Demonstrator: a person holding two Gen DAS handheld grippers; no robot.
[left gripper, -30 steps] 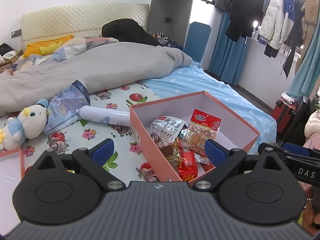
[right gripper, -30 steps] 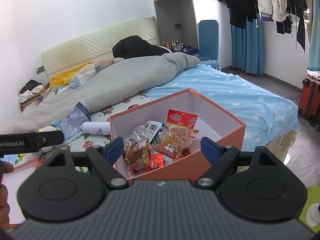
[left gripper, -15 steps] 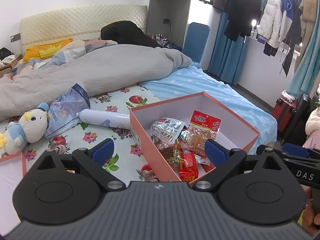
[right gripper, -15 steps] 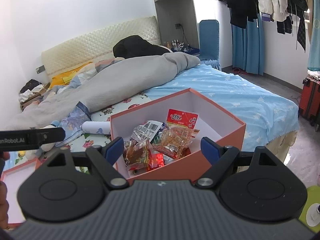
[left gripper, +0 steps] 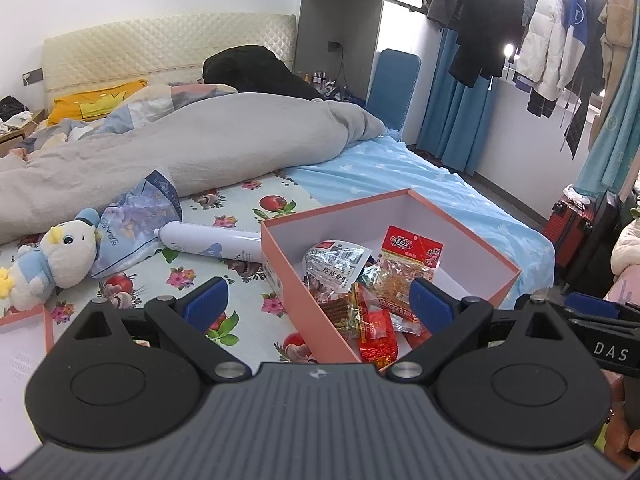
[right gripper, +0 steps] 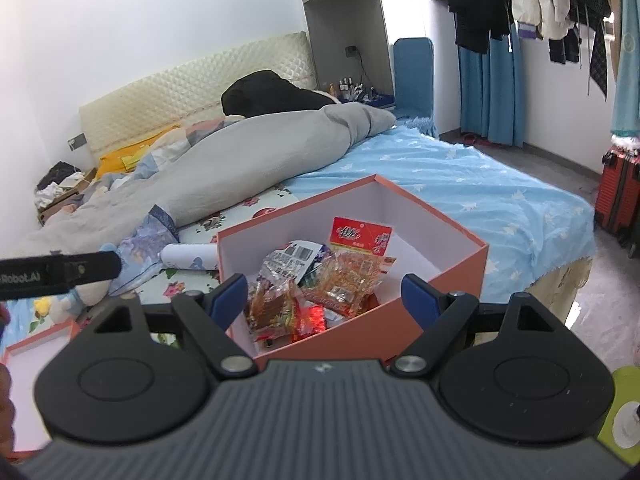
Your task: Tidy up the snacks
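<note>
An open salmon-pink box with white inside stands on the bed near its foot corner. Several snack packets lie piled in it: a silver pack, a red-topped clear pack, small red packs. My left gripper is open and empty, held above the box's near left wall. My right gripper is open and empty, above the box's near edge. Each gripper shows at the edge of the other's view.
The box's lid lies at the near left. A plush toy, a blue foil bag and a white tube lie left of the box. A grey duvet covers the far bed. A red suitcase stands right.
Both views shift only slightly. The left gripper has drifted a little; the plush toy sits lower left in its view. Both grippers stay open and empty.
</note>
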